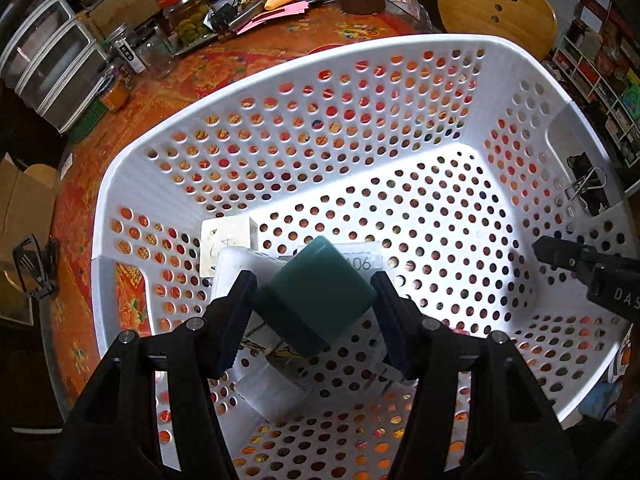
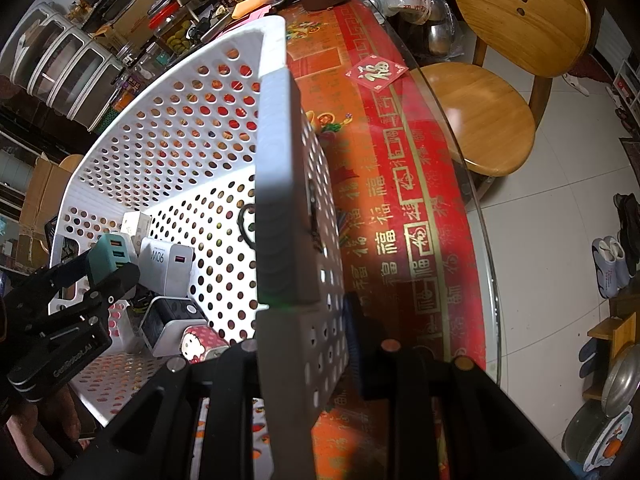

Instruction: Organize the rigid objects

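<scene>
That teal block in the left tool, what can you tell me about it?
The teal block looks like a hard plastic USB charger: matte, boxy, with rounded edges. The right wrist view shows orange ports stacked on one face. It is tilted, one corner pointing up, pinched between the two fingers of the left tool. It hangs inside the white perforated basket, above other chargers lying on the basket floor; whether it touches them I cannot tell.

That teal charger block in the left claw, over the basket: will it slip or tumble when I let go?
The teal charger looks rigid with smooth faces, so probably somewhat slippery. The left claw pinches it tilted, corner-down, so it may twist. Released above the white charger and others in the basket, it would likely land unevenly and tip onto a flat face rather than roll.
</scene>
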`<state>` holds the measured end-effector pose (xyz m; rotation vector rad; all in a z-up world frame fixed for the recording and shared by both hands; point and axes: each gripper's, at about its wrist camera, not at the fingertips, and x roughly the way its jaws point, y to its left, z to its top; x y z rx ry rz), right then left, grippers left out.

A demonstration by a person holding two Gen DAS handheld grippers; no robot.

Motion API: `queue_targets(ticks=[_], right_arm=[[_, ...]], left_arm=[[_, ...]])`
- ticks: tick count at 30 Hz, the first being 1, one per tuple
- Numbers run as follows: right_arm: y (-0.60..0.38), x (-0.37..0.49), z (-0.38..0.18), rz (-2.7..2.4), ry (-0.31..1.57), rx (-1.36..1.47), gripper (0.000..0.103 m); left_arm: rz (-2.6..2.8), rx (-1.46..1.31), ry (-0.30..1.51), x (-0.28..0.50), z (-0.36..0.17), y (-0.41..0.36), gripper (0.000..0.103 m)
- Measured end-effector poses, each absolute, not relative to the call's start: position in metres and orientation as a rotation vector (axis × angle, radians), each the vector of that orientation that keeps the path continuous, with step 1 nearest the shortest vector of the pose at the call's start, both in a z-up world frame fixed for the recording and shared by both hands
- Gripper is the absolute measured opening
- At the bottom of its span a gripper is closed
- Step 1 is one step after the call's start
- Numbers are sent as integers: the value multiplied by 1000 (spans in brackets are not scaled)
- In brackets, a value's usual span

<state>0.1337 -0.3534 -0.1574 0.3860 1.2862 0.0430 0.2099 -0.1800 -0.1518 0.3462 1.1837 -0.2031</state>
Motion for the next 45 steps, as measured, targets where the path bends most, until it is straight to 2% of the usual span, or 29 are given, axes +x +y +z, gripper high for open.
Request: queue_targets(ticks=[5, 9, 10, 20, 28, 29, 31, 33, 34, 35, 38, 45], right_arm=[[-353, 134, -157, 43, 1286, 386, 23], [-353, 134, -157, 43, 1286, 387, 24], [-353, 134, -157, 43, 1286, 386, 24], [-353, 133, -158, 44, 1284, 384, 24], [-355, 128, -149, -32, 1248, 361, 24], [-357, 124, -142, -38, 1229, 368, 25], [-360, 117, -127, -52, 1196, 364, 43], [-359, 106, -108, -49, 1152, 353, 86], [-357, 101, -100, -45, 1130, 347, 92], [-355, 94, -88, -40, 1092, 343, 97], [-347, 77, -60, -26, 1006, 346, 101], [-320, 36, -5, -31, 852, 312, 103]], left_arm=[[-194, 349, 1191, 210, -154, -177, 59], [-189, 360, 1167, 207, -148, -180, 88], [-188, 364, 1161, 207, -146, -180, 92], [-202, 347, 1137, 199, -131, -174, 93], [-222, 313, 1032, 175, -95, -160, 95], [-210, 307, 1008, 170, -86, -155, 96], [-197, 285, 972, 162, -71, -147, 102], [-195, 249, 925, 149, -51, -135, 103], [-192, 232, 906, 143, -43, -130, 103], [-191, 211, 889, 138, -34, -125, 103], [-186, 151, 837, 121, -8, -107, 102], [-142, 109, 796, 79, 27, -80, 102]])
